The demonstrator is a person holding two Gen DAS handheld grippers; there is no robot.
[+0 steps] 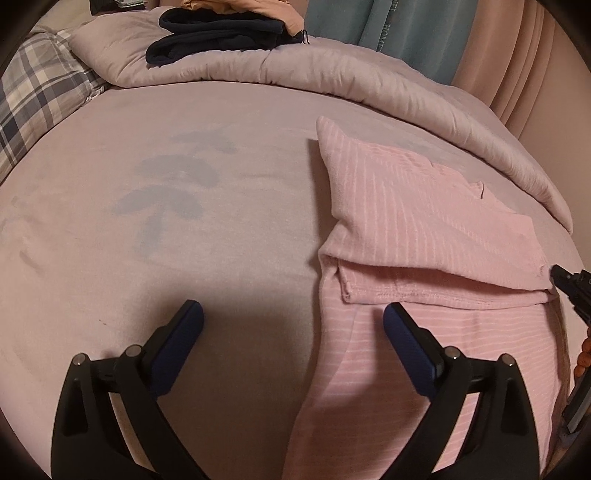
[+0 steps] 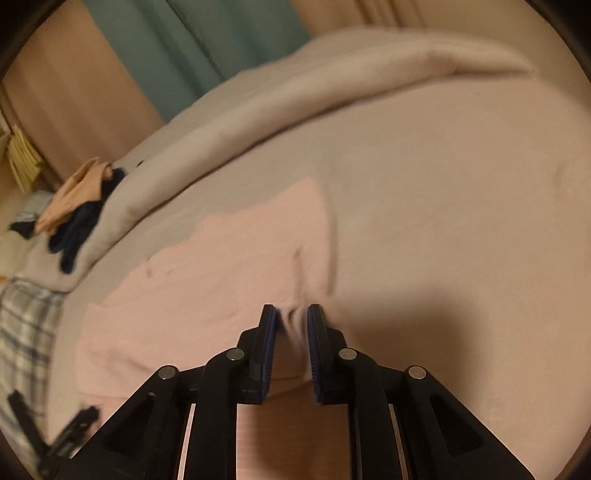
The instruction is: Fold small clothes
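Note:
A pink striped garment (image 1: 424, 236) lies partly folded on the mauve bed sheet (image 1: 184, 229), its upper layer turned over the lower part. My left gripper (image 1: 291, 317) is open and empty, just above the sheet, its right finger over the garment's left side. My right gripper (image 2: 291, 317) is shut on a bunched edge of the pink garment (image 2: 221, 273). The right gripper also shows at the garment's right corner in the left wrist view (image 1: 569, 284).
A rolled mauve duvet (image 1: 332, 74) runs along the far side of the bed. Folded dark blue and peach clothes (image 1: 218, 33) sit on it. A plaid pillow (image 1: 40, 96) lies at the left. Teal and pink curtains (image 1: 424, 29) hang behind.

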